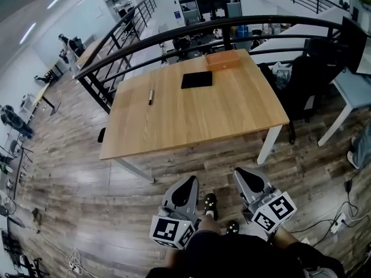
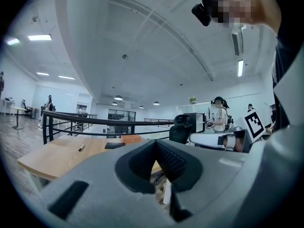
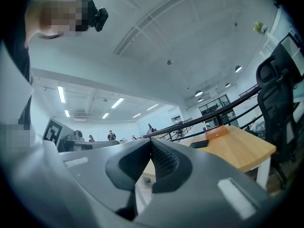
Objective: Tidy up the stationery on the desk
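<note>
A wooden desk (image 1: pixel 232 117) stands ahead of me. On it lie a dark pen (image 1: pixel 151 97) near the left, a black notebook (image 1: pixel 196 80) at the middle back, and an orange-brown box (image 1: pixel 222 60) at the far edge. Both grippers hang low in front of the person, well short of the desk. My left gripper (image 1: pixel 188 184) is shut with nothing in it, and my right gripper (image 1: pixel 246 175) is shut and empty too. In the left gripper view the pen (image 2: pixel 81 147), notebook (image 2: pixel 115 145) and box (image 2: pixel 130 138) show beyond the closed jaws.
A curved black railing (image 1: pixel 174 36) runs behind the desk. A black office chair (image 1: pixel 310 74) stands at the desk's right, with a white table (image 1: pixel 353 88) beyond it. Cables (image 1: pixel 339 222) lie on the wooden floor at the right. Other people stand far off in the room.
</note>
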